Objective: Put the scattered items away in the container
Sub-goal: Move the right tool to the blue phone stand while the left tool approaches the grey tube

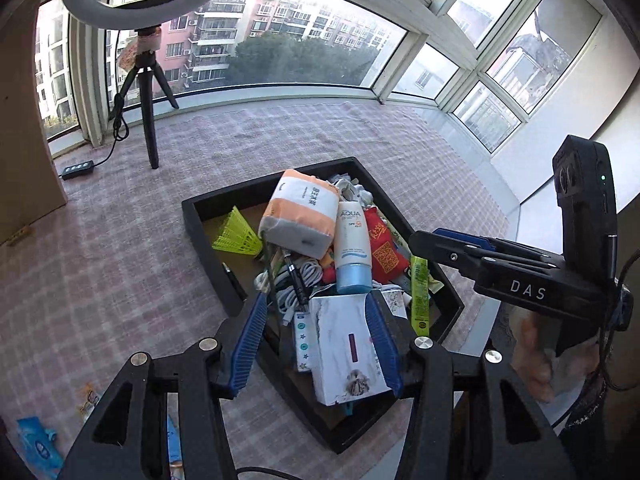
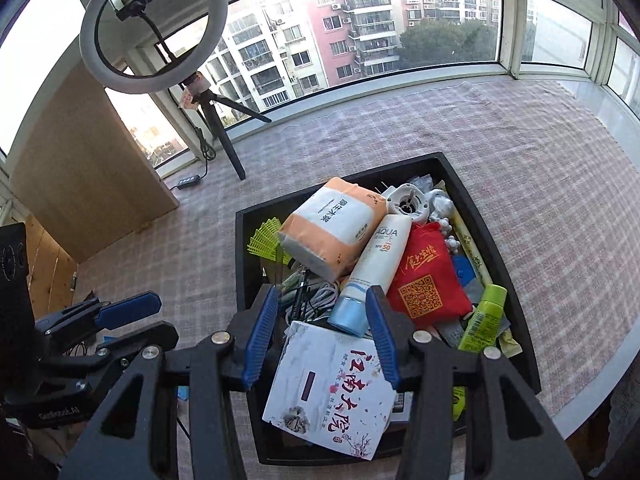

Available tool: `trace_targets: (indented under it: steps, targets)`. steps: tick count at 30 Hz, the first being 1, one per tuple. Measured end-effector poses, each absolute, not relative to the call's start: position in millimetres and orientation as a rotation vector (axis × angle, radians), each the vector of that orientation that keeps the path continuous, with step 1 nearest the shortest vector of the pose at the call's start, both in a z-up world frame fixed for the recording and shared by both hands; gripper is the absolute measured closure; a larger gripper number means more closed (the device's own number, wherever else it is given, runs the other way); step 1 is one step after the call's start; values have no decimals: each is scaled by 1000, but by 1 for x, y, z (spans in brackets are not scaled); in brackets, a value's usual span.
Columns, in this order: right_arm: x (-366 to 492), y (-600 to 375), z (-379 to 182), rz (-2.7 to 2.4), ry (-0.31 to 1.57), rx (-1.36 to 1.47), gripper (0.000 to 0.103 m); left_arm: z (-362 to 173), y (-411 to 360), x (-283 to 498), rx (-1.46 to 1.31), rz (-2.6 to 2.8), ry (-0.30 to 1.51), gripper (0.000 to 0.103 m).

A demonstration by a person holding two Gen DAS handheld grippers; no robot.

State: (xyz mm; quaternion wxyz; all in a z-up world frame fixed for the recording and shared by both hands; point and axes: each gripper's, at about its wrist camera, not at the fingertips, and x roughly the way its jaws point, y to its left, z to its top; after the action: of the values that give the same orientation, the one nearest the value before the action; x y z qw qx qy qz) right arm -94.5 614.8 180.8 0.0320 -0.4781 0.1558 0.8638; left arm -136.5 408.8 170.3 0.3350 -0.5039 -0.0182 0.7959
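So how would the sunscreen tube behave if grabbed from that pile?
The sunscreen tube looks smooth and glossy, so probably slippery. It lies tilted, cap down, on cables and against the tissue pack, so a push would likely slide or roll it. Its plastic body probably dents when squeezed.

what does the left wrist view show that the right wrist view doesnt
Only the left wrist view: a blue wipes pack lying on the checked cloth outside the tray, and the right gripper from the side.

Only the right wrist view: the whole ring light, a green tube at the tray's right side, and the left gripper.

Both: the black tray piled with the orange tissue pack, sunscreen tube, red pouch, yellow-green shuttlecock and white box.
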Motion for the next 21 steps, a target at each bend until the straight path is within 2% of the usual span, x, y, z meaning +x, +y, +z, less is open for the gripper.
trace_targets:
  steps: [4, 6, 13, 17, 21]
  targets:
    - [-100, 574, 178, 2744, 366, -1540, 56, 159, 327, -140, -1372, 2235, -59, 53]
    - [-103, 548, 173, 2784, 245, -1568, 52, 148, 288, -143, -1436, 2281, -98, 53]
    - [-102, 464, 140, 2877, -97, -1675, 51, 92, 193, -134, -1660, 2377, -163, 53]
    - [-104, 432, 110, 2841, -126, -1831, 51, 63, 166, -116, -1759, 2353, -224, 53]
    - [-107, 411, 80, 2755, -37, -1977, 51, 37, 154, -92, -1857, 2302, -278, 53]
